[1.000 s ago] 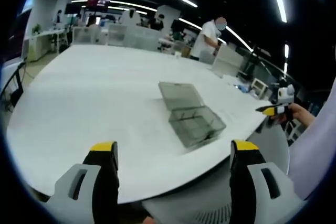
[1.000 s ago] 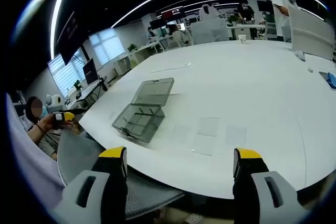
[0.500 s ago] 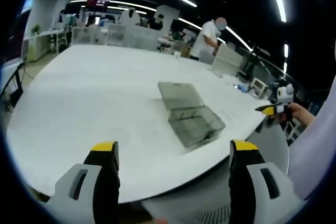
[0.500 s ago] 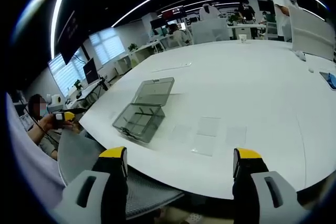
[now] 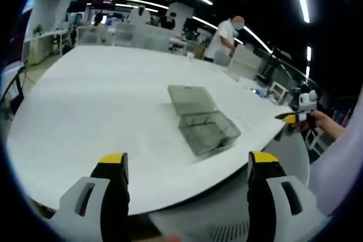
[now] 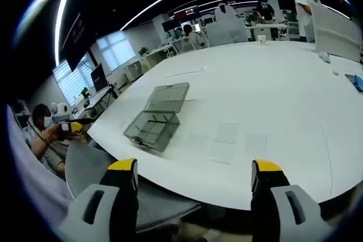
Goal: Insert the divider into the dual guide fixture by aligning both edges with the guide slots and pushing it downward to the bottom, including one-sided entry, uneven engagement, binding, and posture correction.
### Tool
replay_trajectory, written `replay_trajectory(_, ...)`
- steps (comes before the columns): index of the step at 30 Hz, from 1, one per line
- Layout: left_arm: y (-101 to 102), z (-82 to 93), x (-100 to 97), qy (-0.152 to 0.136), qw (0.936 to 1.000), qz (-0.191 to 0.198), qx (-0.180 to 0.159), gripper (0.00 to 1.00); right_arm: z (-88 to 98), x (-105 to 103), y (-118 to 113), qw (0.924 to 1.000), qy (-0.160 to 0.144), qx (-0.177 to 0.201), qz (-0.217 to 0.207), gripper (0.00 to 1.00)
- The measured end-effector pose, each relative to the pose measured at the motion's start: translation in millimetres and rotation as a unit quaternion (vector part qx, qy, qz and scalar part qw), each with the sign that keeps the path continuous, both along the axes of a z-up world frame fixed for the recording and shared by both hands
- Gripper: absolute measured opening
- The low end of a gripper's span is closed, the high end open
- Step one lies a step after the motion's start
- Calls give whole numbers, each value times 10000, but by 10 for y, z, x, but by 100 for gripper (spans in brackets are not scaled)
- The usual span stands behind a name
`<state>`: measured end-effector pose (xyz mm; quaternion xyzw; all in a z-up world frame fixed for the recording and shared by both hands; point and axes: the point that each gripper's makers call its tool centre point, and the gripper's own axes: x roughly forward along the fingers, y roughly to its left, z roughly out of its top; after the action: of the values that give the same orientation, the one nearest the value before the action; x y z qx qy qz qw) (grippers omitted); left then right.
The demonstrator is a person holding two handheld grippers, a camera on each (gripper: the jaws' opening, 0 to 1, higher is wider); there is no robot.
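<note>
Near the table's (image 5: 85, 100) front edge, in the left gripper view, the left gripper (image 5: 187, 165) hangs just off the white top with its yellow-tipped jaws spread wide apart and nothing between them. Farther in, toward the right part of the table, lies the dual guide fixture (image 5: 209, 133), a smoky see-through box with thin ribs inside, its flat lid (image 5: 191, 100) folded back open on the side away from the front edge. Right of that, beyond the table's curved edge, the right gripper's yellow and black tip comes into this view, held in the person's hand (image 5: 326, 124), well apart from the box.

In the right gripper view a seated person (image 6: 42, 140) is at the far left, off the table's left edge, with a yellow-tipped gripper in hand. The fixture sits near that left edge with its lid open away from the front edge. Just to its right, near the front edge, several clear flat dividers (image 6: 227, 134) lie flat on the white top, close together; how many I cannot tell for sure. The right gripper (image 6: 194, 167) hovers before the front edge, its jaws also wide apart and empty. Other people stand at desks beyond the table's far edge.
</note>
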<state>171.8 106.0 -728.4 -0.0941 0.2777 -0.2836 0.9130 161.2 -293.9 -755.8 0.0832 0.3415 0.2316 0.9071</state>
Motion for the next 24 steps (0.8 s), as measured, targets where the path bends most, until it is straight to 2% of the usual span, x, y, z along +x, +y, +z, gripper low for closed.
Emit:
replay_trajectory(8, -76, 69, -99, -62, 9998, -168, 18, 84, 124, -105, 31, 10000, -60, -62, 35, 80)
replay_trajectory(16, -9, 92, -181, -86, 9998, -199, -21, 84, 148, -123, 67, 9999, -107, -105, 17, 80)
replay_trajectory(24, 65, 141, -206, -176, 9994, -287, -44, 83, 314, -102, 151, 9994, -311, -177, 8, 80)
